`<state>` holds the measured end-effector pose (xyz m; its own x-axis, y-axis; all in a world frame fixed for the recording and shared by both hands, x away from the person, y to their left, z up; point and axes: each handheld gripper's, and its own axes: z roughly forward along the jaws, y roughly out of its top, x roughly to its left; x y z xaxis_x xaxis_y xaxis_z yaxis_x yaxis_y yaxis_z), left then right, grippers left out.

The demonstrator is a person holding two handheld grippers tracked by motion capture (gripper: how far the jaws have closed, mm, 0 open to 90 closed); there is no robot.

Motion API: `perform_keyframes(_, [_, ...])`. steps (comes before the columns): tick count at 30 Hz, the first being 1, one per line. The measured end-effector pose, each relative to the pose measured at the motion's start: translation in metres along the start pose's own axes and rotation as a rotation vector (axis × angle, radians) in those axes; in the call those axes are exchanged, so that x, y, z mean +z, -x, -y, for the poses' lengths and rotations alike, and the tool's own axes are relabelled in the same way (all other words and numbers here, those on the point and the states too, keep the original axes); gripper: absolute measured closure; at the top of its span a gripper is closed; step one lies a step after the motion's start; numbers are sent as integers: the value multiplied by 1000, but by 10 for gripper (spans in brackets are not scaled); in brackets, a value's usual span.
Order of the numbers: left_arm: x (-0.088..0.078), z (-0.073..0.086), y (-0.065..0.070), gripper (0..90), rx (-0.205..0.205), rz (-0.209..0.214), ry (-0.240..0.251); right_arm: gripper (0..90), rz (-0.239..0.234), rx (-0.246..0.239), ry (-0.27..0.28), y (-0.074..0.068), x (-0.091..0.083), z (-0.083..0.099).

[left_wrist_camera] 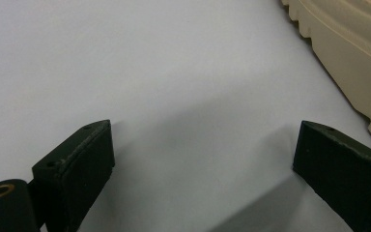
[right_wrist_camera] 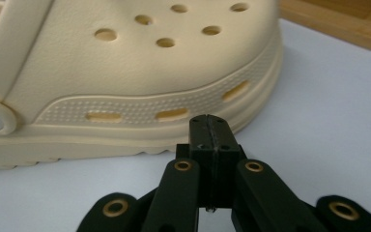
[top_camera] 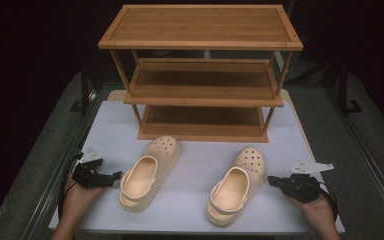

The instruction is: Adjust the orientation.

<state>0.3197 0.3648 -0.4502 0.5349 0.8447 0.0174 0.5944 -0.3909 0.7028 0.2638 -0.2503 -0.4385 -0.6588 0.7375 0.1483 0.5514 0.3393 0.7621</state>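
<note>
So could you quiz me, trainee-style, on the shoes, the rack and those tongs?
1. True or false: the right tongs are shut, with nothing between them.
2. Which tongs stand open: A) left tongs B) right tongs?
3. How many shoes sit on the wooden rack?

Key: 1 true. 2 A. 3 none; the left clog and right clog both rest on the white table.

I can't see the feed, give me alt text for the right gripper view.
The right gripper, black jaws shut with nothing between them, points at the side of a cream foam clog with holes on a white tabletop.
</note>
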Motion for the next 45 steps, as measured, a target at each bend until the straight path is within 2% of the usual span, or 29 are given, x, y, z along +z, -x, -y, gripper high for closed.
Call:
perform_keyframes(5, [0, 0, 0, 66, 0, 0, 0, 900, -22, -9, -29, -3, 7, -1])
perform_keyframes(11, [0, 0, 0, 66, 0, 0, 0, 900, -31, -18, -29, -6, 11, -5])
perform_keyframes(24, [0, 0, 0, 66, 0, 1, -1, 900, -37, -25, -42, -1, 21, -16])
perform_keyframes(33, [0, 0, 0, 66, 0, 0, -1, 900, -43, -47, -71, 3, 35, -31])
perform_keyframes(45, [0, 0, 0, 66, 0, 0, 0, 900, -63, -56, -72, 7, 54, -47])
